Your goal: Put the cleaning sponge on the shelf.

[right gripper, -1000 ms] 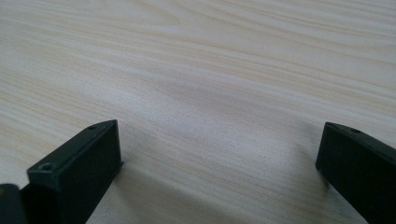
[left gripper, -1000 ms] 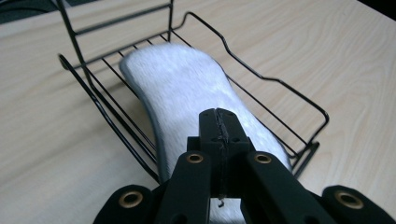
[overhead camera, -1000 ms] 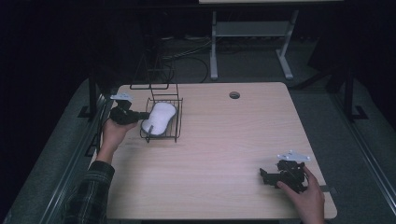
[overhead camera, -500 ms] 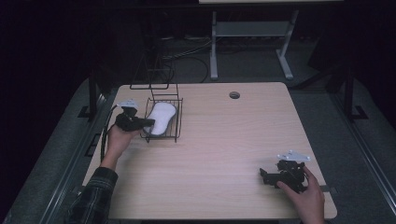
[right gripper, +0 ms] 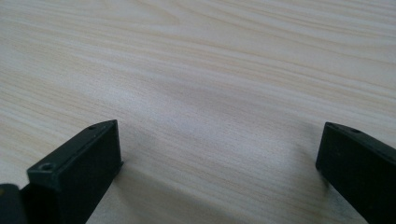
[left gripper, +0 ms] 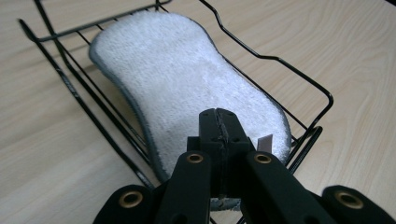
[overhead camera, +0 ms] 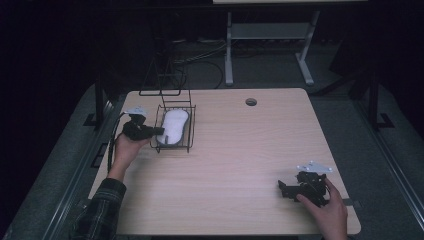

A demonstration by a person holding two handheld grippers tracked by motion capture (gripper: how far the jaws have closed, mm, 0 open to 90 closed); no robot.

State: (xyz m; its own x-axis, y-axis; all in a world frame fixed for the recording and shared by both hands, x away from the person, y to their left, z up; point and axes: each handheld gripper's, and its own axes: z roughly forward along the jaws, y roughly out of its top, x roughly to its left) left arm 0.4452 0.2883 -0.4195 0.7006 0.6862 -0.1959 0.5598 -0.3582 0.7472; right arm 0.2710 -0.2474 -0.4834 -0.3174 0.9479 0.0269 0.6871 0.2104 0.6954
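1. The left tool (overhead camera: 150,131) sits at the left edge of the worktop (overhead camera: 240,165), its jaws pressed together with nothing between them. In the left gripper view the left tool (left gripper: 218,122) has its closed tips over the near end of the white sponge (left gripper: 187,88), and the tool body hides the sponge's nearest edge.
2. The sponge (overhead camera: 172,126) lies flat inside the black wire basket (overhead camera: 190,125), near the worktop's left rear corner. Whether the tips touch the sponge cannot be told.
3. A wire frame (overhead camera: 162,80) rises behind the basket, hard to make out against the dark floor.
4. The middle of the worktop is bare wood, with a round hole (overhead camera: 251,102) near the far edge.
5. The right tool (overhead camera: 287,189) rests near the front right corner, jaws wide apart over bare wood, holding nothing. The right gripper view cuts off both jaws at the frame edges.
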